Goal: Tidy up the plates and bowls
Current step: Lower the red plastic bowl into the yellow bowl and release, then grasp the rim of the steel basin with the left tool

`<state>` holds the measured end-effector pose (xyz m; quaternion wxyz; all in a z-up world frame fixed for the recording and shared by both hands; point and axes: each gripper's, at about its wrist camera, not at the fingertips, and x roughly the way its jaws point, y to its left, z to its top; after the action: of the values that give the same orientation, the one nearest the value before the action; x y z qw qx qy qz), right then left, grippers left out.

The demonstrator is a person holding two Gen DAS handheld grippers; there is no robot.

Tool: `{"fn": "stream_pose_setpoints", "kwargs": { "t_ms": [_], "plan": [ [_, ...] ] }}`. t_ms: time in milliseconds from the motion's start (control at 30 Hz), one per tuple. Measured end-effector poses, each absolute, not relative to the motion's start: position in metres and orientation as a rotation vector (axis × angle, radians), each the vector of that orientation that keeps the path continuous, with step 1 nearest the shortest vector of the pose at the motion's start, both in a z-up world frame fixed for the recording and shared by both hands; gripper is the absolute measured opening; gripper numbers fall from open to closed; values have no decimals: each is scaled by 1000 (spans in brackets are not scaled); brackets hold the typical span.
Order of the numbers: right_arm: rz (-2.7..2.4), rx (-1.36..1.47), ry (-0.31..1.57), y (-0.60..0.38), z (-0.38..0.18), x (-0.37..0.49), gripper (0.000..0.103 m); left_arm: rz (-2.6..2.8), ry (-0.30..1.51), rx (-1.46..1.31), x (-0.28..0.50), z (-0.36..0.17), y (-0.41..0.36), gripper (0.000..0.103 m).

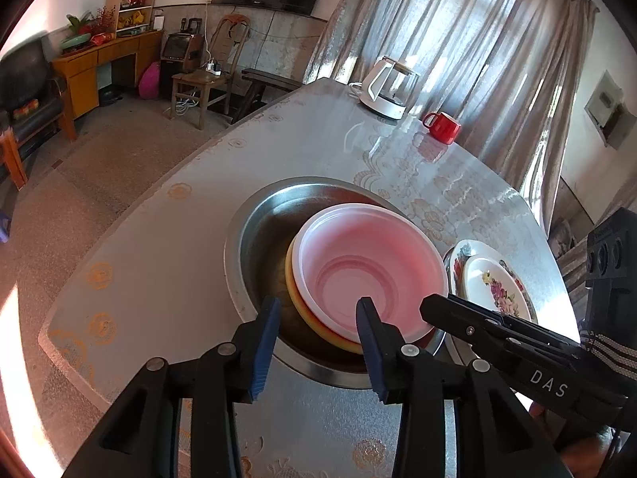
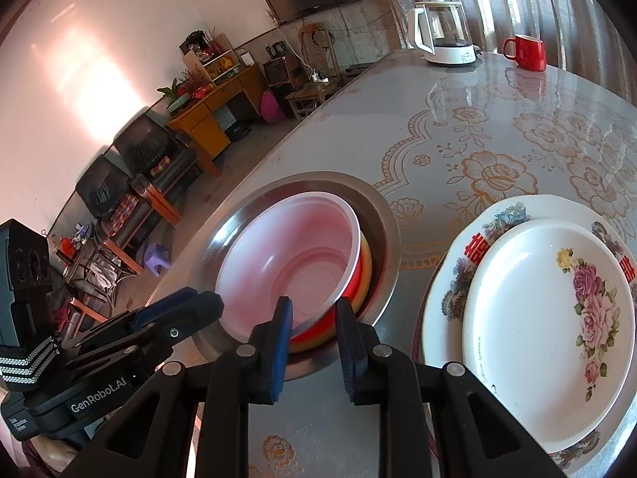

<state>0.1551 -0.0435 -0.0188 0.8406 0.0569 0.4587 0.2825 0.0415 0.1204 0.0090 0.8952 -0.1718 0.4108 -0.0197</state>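
Bowls [image 1: 370, 267]: left view — a pink-white bowl sits nested in a yellow one, both inside the steel basin [image 1: 254, 223] sunk in the bench [image 1: 167, 263], just ahead of the left tongs [image 1: 318, 314].
Left tongs: released; the blue pads stand apart, the stack's near rim between them, neither pad seen pressing on it.
Plates [image 1: 493, 283]: right of the left tongs, beyond the right tongs' arm; small floral plate on a larger one.
Bowls, right view [image 2: 286, 263]: same stack, red wall over yellow, just ahead and left of the right tongs [image 2: 312, 314].
Right tongs: narrow gap, nothing pinched; the pads hang over the basin's near rim, beside the bowl.
Plates, right view [image 2: 549, 318]: just right of the right tongs, stacked, smaller on larger.
Done, by my reading: bowls nested, plates stacked.
Left: perhaps only pulling both tongs clear; the kettle [image 2: 442, 28] and mug [image 2: 525, 51] stand far off, untouched.
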Motion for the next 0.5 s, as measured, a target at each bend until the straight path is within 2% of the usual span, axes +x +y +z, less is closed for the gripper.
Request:
{"fn": "stream_pose_setpoints", "kwargs": {
  "t_ms": [433, 500],
  "plan": [
    [612, 116, 947, -43, -17, 158, 21, 21, 821, -390, 39, 15, 143, 44],
    [617, 120, 932, -45, -14, 156, 25, 27, 814, -399, 39, 16, 148, 44]
  ]
}}
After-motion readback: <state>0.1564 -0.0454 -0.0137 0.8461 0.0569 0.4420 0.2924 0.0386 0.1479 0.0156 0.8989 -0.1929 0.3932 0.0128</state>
